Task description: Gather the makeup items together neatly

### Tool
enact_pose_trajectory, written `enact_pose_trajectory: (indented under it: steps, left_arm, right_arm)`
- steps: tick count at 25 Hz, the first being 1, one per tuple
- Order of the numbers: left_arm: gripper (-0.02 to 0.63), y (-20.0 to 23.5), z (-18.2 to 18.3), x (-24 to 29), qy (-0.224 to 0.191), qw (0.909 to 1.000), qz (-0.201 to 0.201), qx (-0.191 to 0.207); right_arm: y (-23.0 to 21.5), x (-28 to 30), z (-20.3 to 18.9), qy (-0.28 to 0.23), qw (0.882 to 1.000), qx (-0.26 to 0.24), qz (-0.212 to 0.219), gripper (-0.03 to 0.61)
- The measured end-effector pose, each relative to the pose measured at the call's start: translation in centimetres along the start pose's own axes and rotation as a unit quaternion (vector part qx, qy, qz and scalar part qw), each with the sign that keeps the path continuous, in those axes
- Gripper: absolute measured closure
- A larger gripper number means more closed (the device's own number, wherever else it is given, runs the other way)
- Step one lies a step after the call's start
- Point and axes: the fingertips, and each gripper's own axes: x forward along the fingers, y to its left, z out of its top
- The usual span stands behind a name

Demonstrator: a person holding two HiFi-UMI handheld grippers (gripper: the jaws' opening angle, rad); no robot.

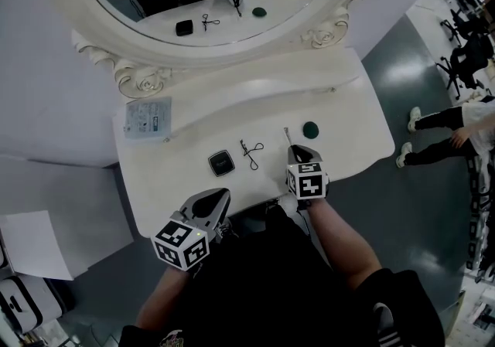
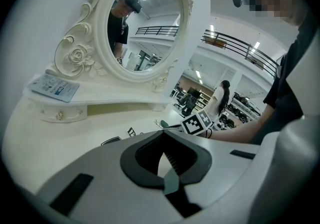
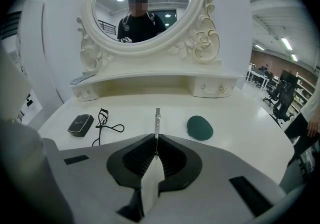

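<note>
Stick in grip, gathering barely begun
Right gripper [image 3: 156, 140] clamps the metal stick [image 3: 157, 118]; left gripper [image 2: 164, 155] closed, empty. Compact [image 1: 221, 162], curler [image 1: 250, 154], centre-right puff [image 1: 311, 130] lie apart.

One each: compact [image 1: 220, 162], curler [image 1: 250, 154], sponge [image 1: 311, 130], stick [image 1: 287, 137], packet [image 1: 148, 118]

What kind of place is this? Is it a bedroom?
Probably not. It looks like a big office hall. A white vanity table with an oval mirror stands there, with black office chairs on the grey floor behind.
</note>
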Motion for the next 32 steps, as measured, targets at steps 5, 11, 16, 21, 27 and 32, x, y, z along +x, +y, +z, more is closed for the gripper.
enact_pose_trajectory:
  steps: [5, 11, 16, 21, 27, 32]
  left_arm:
    - [0.606, 0.5, -0.2, -0.8, 0.001, 1.0, 0.0, 0.001]
    - [0.606, 1.2, -0.5, -1.7, 0.004, 1.0, 0.003, -0.002]
    - [0.606, 1.8, -0.7, -2.1, 0.007, 1.0, 0.005, -0.004]
    - [0.606, 2.0, -0.8, -2.4, 0.008, 0.9999, 0.003, -0.005]
    - [0.606, 2.1, -0.8, -2.4, 0.009, 0.9999, 0.001, -0.005]
    - [0.606, 1.8, -0.7, -2.0, 0.01, 0.9999, -0.003, -0.002]
  right_arm:
    - [1.8, 0.4, -0.3, 0.006, 1.0, -0.001, 0.006, 0.535]
    - [3.2, 1.2, -1.2, 0.02, 1.0, -0.001, 0.01, 0.534]
    - [3.7, 1.7, -1.4, 0.028, 1.0, -0.005, 0.011, 0.534]
    - [3.8, 1.9, -1.8, 0.038, 0.999, -0.003, 0.013, 0.534]
    - [3.8, 2.0, -1.9, 0.043, 0.999, -0.011, 0.01, 0.534]
    - [4.0, 2.0, -1.8, 0.041, 0.999, -0.019, 0.022, 0.532]
